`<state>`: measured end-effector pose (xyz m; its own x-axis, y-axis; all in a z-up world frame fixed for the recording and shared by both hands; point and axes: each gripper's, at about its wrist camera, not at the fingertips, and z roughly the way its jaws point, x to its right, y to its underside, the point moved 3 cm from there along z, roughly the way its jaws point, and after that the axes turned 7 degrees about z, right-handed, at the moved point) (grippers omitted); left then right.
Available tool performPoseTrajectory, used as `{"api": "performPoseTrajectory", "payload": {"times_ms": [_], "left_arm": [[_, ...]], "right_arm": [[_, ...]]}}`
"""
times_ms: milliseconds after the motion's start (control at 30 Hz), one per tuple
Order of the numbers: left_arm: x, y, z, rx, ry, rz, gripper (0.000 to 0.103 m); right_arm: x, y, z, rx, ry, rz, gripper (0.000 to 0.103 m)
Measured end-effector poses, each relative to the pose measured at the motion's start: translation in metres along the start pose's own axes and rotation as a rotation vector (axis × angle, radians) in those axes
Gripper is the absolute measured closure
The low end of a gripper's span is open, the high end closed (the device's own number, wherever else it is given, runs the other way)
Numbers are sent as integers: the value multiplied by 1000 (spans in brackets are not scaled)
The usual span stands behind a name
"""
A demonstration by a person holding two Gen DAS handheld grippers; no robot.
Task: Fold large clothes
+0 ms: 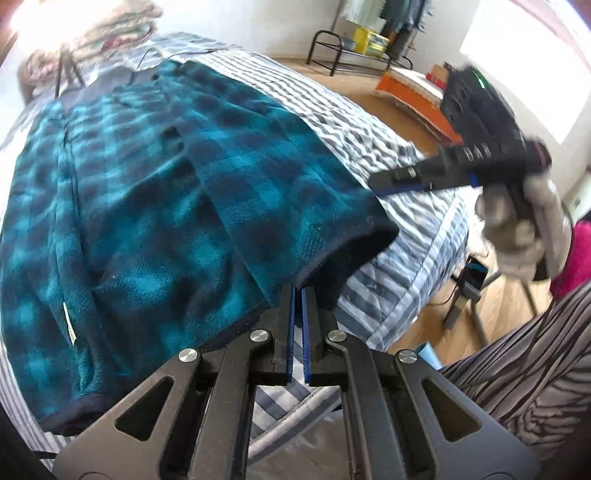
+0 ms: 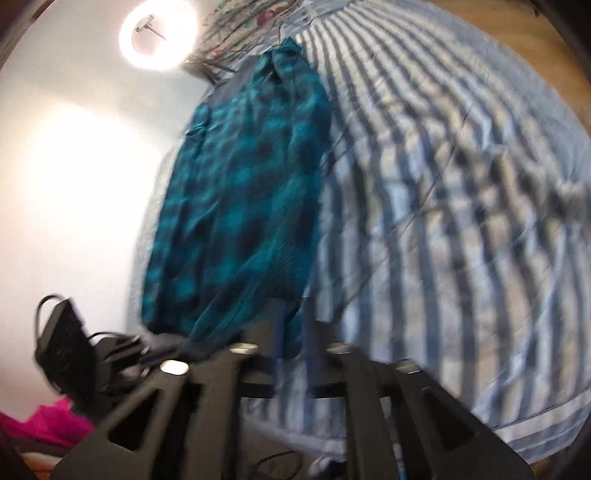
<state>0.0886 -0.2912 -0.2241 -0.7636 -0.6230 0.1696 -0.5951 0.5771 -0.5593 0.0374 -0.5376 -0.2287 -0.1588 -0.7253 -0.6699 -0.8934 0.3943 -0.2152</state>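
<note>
Blurry and cut-off bits

The right tool (image 2: pixel 291 332) is all blurry; the teal fleece (image 1: pixel 129 206) runs off the left edge.

The ring light (image 2: pixel 158 36) blew out white with wall glare; right view was motion-blurred, left sharper, both edges fisheye-bent

Teal-and-navy plaid fleece jacket (image 1: pixel 147 192), dark-trimmed hem, spread mostly flat on the striped bedspread (image 1: pixel 388 229); one corner overhangs the bedspread's edge.
</note>
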Motion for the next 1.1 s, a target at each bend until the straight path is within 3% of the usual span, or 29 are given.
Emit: {"api": "performPoseTrajectory", "payload": {"times_ms": [67,133,200,233,333,400,533,700,833,967,1067,1100], "left_arm": [[-2,-2,-2,10,-3,-7,102],[0,-4,-4,13,7,-6,102],[7,-3,-2,-19,34,12,102],[8,-2,-2,-30,40,14,102],[10,-2,-10,-22,88,-25,101],[10,-5,-20,12,120,-64,91],[13,-23,-29,66,124,-89,91],[18,-53,-7,87,113,-105,91],[26,-56,38,29,83,-98,91],[26,-41,83,-68,46,-116,91],[21,-39,82,-59,62,-160,89],[22,-41,77,-59,63,-170,83]], "right_arm": [[-1,3,5,-12,3,-9,65],[-6,5,13,-53,-79,11,65],[-21,7,14,-56,-102,-33,96],[-29,8,13,-50,-64,-80,98],[-33,9,18,-58,127,-163,98],[-25,12,22,-85,183,-171,98],[-12,13,21,-94,169,-139,98],[-3,2,-20,42,100,-107,98],[-1,-7,-43,155,143,-123,98],[9,-11,-61,213,169,-137,98],[12,-12,-62,222,175,-138,98],[11,-13,-61,225,178,-136,98]]}}
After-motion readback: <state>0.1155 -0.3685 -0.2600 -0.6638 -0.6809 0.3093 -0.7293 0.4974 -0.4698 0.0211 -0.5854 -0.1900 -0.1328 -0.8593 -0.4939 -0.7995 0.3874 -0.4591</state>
